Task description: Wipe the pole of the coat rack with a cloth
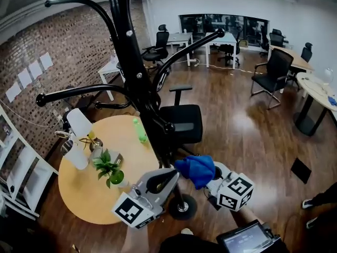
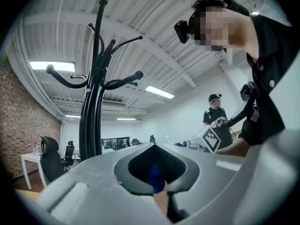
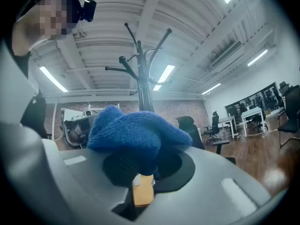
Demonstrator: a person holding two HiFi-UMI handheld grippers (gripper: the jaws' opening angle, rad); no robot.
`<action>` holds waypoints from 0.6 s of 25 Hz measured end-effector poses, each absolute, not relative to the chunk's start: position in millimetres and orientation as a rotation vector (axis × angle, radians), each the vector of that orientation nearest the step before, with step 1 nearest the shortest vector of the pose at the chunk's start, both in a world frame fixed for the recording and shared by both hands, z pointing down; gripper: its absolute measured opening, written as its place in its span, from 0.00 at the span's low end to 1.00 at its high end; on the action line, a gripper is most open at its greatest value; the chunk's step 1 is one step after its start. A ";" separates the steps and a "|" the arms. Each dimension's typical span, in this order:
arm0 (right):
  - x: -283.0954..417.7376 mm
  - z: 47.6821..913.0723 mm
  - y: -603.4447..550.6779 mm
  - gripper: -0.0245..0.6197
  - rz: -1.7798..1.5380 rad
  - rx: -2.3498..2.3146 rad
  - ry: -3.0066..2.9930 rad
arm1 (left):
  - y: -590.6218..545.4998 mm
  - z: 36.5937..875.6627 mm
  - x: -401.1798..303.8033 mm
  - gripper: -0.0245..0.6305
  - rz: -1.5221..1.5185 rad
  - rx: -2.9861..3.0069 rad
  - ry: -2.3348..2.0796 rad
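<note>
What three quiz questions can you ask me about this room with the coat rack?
1. True or false: the right gripper has a blue cloth between its jaws.
2. Which of these stands on the round wooden table? A: a small green plant. B: a football. C: a toaster.
3. Fill in the missing word: the coat rack is the colour ____.

Key: 1 true. 2 A. 3 black.
</note>
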State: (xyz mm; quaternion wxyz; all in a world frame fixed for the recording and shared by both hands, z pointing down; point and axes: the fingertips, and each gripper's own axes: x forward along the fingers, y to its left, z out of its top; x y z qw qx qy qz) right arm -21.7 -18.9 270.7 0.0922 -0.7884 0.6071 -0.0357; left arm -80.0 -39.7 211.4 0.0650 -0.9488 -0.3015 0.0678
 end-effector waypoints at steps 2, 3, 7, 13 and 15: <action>-14.7 259.2 -18.5 0.12 -0.047 -2.317 1.874 | -32.9 202.1 -69.6 0.04 0.277 -2.869 -0.921; -9.3 253.5 -17.7 0.12 -0.016 -2.312 1.904 | -28.5 197.6 -62.2 0.04 0.309 -2.862 -0.926; 28.9 221.2 -15.6 0.12 0.109 -2.307 1.930 | -21.3 180.4 -26.8 0.04 0.388 -2.852 -0.889; 78.4 195.2 -30.2 0.12 0.207 -2.103 2.013 | -24.3 169.8 6.5 0.04 0.457 -2.892 -0.788; 90.2 192.8 -40.3 0.12 0.209 -1.979 2.121 | -29.4 171.9 20.9 0.04 0.419 -2.904 -0.644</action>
